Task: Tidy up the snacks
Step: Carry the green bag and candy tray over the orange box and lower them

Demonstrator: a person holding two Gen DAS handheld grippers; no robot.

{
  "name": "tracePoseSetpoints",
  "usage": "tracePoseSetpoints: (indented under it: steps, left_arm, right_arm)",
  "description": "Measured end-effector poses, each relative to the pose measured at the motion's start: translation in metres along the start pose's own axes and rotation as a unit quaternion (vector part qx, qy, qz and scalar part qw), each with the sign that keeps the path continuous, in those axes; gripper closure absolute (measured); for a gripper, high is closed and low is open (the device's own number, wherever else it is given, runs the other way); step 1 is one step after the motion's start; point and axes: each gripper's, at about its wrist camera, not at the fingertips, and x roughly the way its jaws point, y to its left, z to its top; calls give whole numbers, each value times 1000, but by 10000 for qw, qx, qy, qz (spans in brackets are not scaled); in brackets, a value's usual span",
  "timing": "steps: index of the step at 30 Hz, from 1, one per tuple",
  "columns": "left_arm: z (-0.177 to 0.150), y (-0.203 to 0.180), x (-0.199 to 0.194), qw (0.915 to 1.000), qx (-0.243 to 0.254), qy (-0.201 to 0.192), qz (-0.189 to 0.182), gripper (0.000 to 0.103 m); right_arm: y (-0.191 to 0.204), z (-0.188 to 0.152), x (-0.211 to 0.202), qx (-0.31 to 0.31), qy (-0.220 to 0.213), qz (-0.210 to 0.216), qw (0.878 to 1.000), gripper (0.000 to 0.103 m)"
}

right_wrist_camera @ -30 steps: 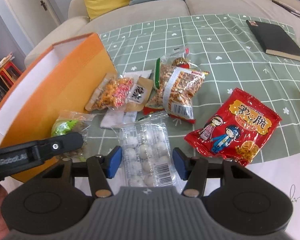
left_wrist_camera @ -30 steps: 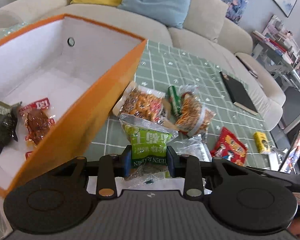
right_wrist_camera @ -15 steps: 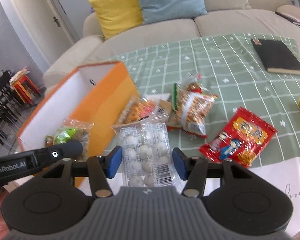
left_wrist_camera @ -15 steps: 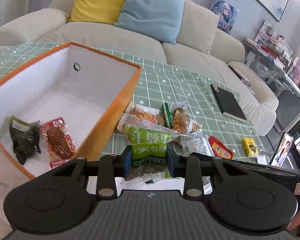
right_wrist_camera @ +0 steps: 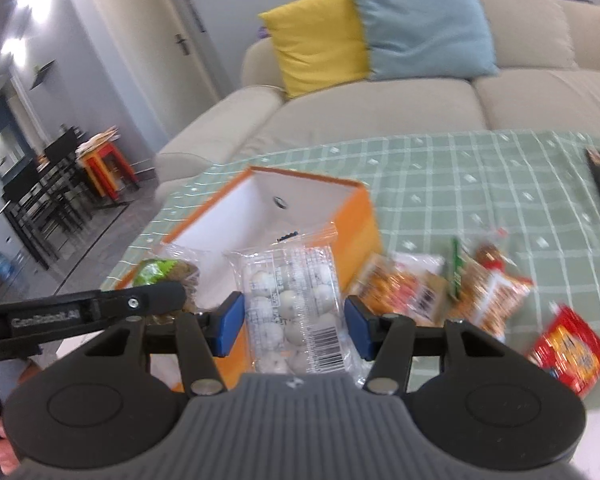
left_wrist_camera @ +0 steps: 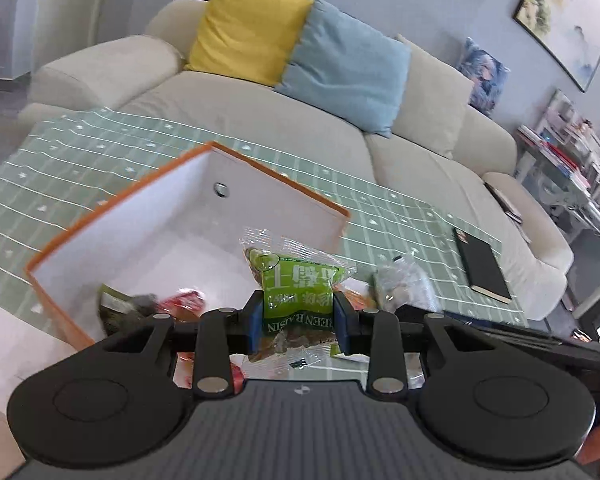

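The green raisin packet (left_wrist_camera: 298, 300), glossy plastic with clear crimped ends, reads "GREEN RAISIN" upside down under white Chinese characters. The left gripper (left_wrist_camera: 298, 322) is clamped on it, blue pads pressing both sides, holding it just over the near right corner of the orange box (left_wrist_camera: 112, 216), a square cardboard carton with white inner walls and a metal eyelet. Inside the box lie a dark green pouch (left_wrist_camera: 116, 306) and a red packet (left_wrist_camera: 186, 300), both blurred. The right gripper (right_wrist_camera: 294, 330) holds a clear packet of white balls (right_wrist_camera: 296, 308) with a barcode; its pads seem to pinch the film edges, though blur makes that uncertain. This packet hangs in front of the box's near wall. "GenRobot.AI" is printed on the left gripper's arm. Right of the box, on the green checked tablecloth (right_wrist_camera: 480, 184), lie crinkly orange snack bags (right_wrist_camera: 488, 292) and a red bag (right_wrist_camera: 568, 348).
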Motion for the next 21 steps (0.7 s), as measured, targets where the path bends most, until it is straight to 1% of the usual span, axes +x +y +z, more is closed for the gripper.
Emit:
tracePoseSetpoints:
  steps: [5,8,11,16,21]
  left_arm:
    - [14,20,0,9996,66,24,264,64]
    - [22,31,5,9993,36,123,343,64]
    - [28,39,15,9984,115,255,494,64]
    - [34,53,42,9955,207,588,711,64]
    - [32,67,70,9909,312,971,880,64]
  right_arm:
    - [21,17,18,-273,55,126,9995,50]
    - [32,27,32,-411,114,174,9989,50]
    - [42,34,47,-570,190,173,9980,50]
    - [54,44,81,-867,441,-11,9953,50]
    - [56,49,115,-1133,756,-258,9904,50]
